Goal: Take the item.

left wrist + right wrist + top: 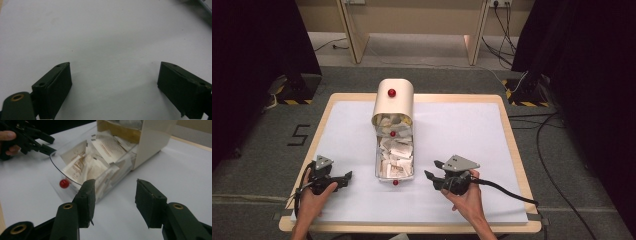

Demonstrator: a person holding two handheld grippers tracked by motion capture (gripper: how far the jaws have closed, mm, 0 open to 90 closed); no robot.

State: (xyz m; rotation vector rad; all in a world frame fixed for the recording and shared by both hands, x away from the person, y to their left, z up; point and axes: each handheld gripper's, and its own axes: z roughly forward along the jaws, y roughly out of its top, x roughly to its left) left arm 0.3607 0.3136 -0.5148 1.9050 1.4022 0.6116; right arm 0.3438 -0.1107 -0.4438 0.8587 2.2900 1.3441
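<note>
- Clear drawer [395,159] of sachets is lying lengthwise away from the person, red knob [395,182] pointing toward them.
- Left gripper [346,177] is spreading wide, empty.
- Right gripper [430,174] is sitting part-spread, empty.

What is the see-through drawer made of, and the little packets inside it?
The drawer looks like clear, glossy plastic: you can see the packets through its curved wall. The packets seem to be matte paper, white with brown print and crimped edges. Its red knob looks shiny, maybe plastic.
</note>
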